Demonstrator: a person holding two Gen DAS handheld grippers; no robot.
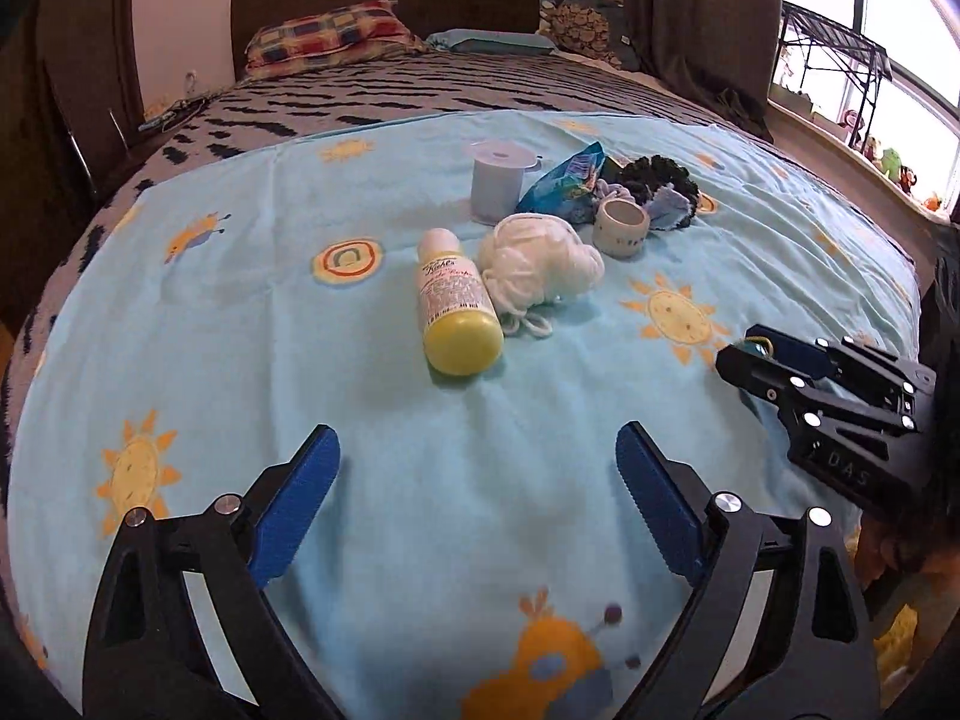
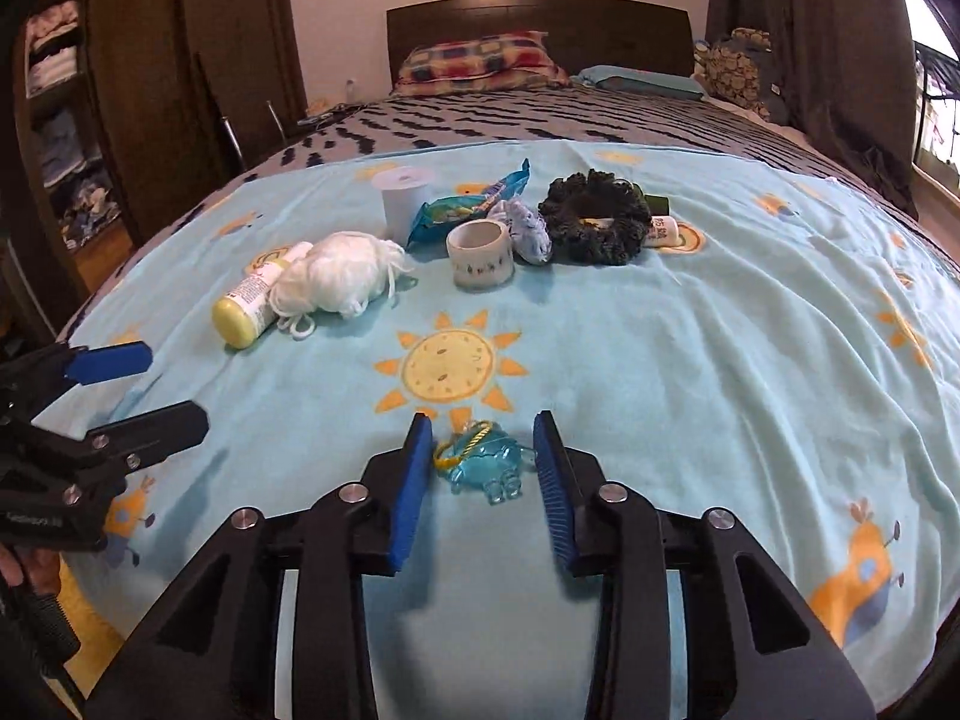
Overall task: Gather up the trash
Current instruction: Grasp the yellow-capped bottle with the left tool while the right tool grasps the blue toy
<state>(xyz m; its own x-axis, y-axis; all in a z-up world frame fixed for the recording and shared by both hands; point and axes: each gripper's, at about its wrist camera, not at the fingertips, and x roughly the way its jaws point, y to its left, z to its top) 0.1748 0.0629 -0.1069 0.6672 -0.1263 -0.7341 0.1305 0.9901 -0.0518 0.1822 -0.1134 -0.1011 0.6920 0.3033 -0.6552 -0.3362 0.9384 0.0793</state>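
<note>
The blue plastic trinket lies between our right tongs, part-open with pads short of it; next they must close, while the left tongs hang wide and empty.

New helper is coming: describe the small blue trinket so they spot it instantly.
On the light blue sun-print blanket, look just below the biggest sun, apart from the clutter. The blue trinket lies between the right tongs: clear blue plastic, with a yellow cord loop.

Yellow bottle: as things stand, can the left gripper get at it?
Probably yes. The yellow bottle lies on its side ahead of the left gripper, with only bare blanket between them. The jaws stand wide and empty. The white yarn touching the bottle's right side might get caught.
</note>
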